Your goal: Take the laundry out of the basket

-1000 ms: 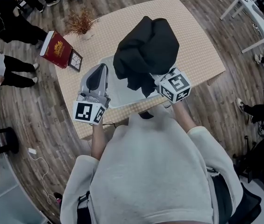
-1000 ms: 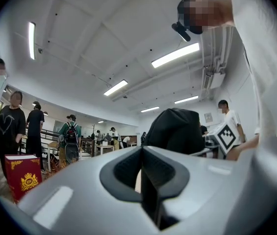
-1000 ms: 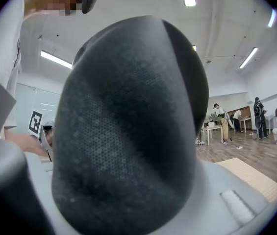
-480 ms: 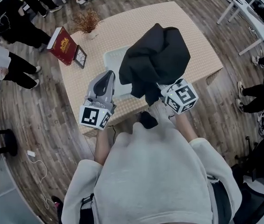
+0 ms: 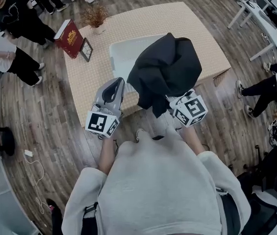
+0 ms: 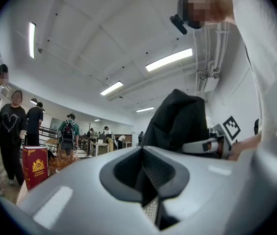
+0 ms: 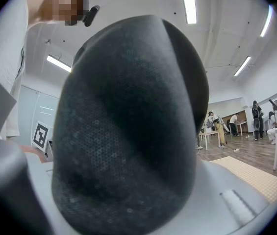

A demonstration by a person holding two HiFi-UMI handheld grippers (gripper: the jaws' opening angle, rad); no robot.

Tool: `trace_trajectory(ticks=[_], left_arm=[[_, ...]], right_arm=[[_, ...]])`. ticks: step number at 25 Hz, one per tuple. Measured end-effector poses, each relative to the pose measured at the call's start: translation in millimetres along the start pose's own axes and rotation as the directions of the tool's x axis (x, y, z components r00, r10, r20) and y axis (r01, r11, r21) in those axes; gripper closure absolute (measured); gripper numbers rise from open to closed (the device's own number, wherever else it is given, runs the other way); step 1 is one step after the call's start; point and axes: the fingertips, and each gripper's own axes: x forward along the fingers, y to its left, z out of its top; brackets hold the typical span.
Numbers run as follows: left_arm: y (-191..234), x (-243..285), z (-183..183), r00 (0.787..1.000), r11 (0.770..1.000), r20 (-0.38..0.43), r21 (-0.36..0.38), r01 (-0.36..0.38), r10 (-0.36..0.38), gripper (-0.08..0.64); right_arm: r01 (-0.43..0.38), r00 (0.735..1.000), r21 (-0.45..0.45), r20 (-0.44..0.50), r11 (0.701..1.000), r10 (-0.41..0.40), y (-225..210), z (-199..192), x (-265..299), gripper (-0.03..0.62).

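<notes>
A black garment (image 5: 165, 67) hangs bunched in the air above the near side of the beige table (image 5: 94, 82). My right gripper (image 5: 176, 103) is shut on it from below, and the cloth hides its jaws. In the right gripper view the garment (image 7: 128, 126) fills almost the whole picture. The white laundry basket (image 5: 121, 55) stands on the table just behind the garment, and its inside is partly hidden. My left gripper (image 5: 114, 84) is raised to the left of the garment, apart from it. Its jaws (image 6: 145, 155) are shut with nothing between them.
A red box (image 5: 69, 37), a small framed picture (image 5: 86, 49) and a dried plant (image 5: 95, 16) sit at the table's far left corner. People stand on the wooden floor at the left. White tables (image 5: 256, 9) and seated people are at the right.
The garment has risen out of the basket and come toward me, so more of the white basket shows behind it. Both grippers have lifted a little.
</notes>
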Motion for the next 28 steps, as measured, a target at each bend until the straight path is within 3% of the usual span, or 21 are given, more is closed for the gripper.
trace_trajectory(ticks=[18,28], left_arm=[[-175.2,-69.5,-8.8,0.997,1.0,-0.076,0.008,-0.005,0.005,0.552],[-225.5,-108.7,-25.2,0.994,1.0,-0.112,-0.012,-0.002,0.001,0.552]], right_arm=[[-0.018,0.999,0.038,-0.046,0.999,0.019,35.7,-30.7,-185.5,0.438],[-0.001,0.998,0.074,-0.061,0.997,0.006,59.1,-52.1,-240.3,0.437]])
